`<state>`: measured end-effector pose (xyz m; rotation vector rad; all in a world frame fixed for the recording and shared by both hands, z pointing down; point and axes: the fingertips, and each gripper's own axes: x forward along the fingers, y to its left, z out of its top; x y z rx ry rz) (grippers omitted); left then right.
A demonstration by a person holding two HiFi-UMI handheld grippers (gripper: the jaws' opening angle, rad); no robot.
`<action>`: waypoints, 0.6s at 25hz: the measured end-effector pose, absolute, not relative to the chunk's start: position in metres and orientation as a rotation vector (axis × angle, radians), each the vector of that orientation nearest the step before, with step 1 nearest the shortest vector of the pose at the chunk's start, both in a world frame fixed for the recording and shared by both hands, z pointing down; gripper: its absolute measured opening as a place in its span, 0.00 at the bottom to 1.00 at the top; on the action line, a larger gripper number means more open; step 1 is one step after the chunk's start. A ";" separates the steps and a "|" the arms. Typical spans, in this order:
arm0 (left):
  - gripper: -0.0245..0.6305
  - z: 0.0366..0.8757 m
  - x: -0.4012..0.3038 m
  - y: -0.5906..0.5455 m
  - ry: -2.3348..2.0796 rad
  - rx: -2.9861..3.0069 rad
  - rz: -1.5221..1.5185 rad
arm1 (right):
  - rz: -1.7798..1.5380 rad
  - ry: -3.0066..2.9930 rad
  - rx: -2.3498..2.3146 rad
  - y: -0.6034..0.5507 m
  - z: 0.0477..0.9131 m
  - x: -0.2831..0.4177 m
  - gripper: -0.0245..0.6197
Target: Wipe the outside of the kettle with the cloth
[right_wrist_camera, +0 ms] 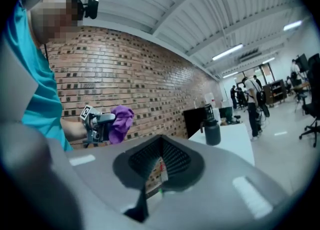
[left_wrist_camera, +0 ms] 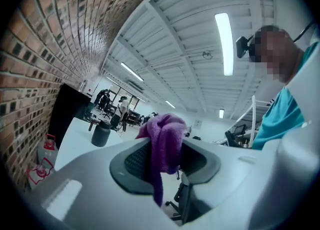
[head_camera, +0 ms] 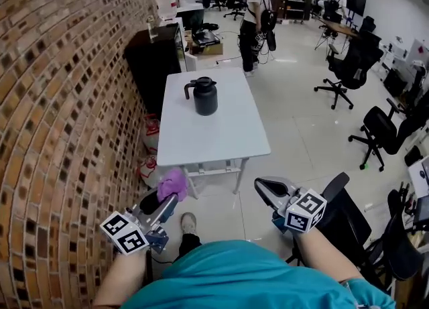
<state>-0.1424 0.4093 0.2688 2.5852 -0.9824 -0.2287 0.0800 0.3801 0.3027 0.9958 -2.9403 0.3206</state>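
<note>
Purple cloth (left_wrist_camera: 165, 134), bunched, sits clamped between the jaws of my left tool (head_camera: 166, 197), which are closed down on it, with a tail of fabric hanging below the pads. My right tool (right_wrist_camera: 160, 161) has its jaws brought together on nothing.

The dark kettle (head_camera: 204, 96) stands upright on the white worktop (head_camera: 228, 143), its long axis vertical and its projecting handle turned toward the brick wall (head_camera: 67, 100). Taken from the kettle, both tools lie well apart on the near side, past the worktop's near edge and over the floor (head_camera: 301, 133). The left tool lies toward the wall side of the kettle, the right tool toward the open-room side.

I judge neither clearly nearer, but the left one carries the cloth. The coming move is therefore, in my estimate, a forward reach of that tool across the near half of the worktop to the kettle's flank. Wiping has not begun.

No brand, label or lettering is legible on the kettle or the cloth. The cubes (head_camera: 125, 232) on the tools bear square black-and-white markers only, no words.
</note>
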 end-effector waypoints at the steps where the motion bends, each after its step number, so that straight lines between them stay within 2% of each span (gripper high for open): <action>1: 0.25 0.275 -0.149 0.384 -0.961 2.584 -0.229 | 0.312 -2.932 1.013 0.361 0.305 0.074 0.04; 8: 0.25 0.317 -0.197 0.199 -0.774 2.548 -0.187 | 0.270 -2.883 1.225 0.214 0.310 0.034 0.04; 15: 0.25 0.390 -0.190 0.060 -0.626 2.409 0.014 | 0.315 -2.780 1.322 0.108 0.318 0.022 0.04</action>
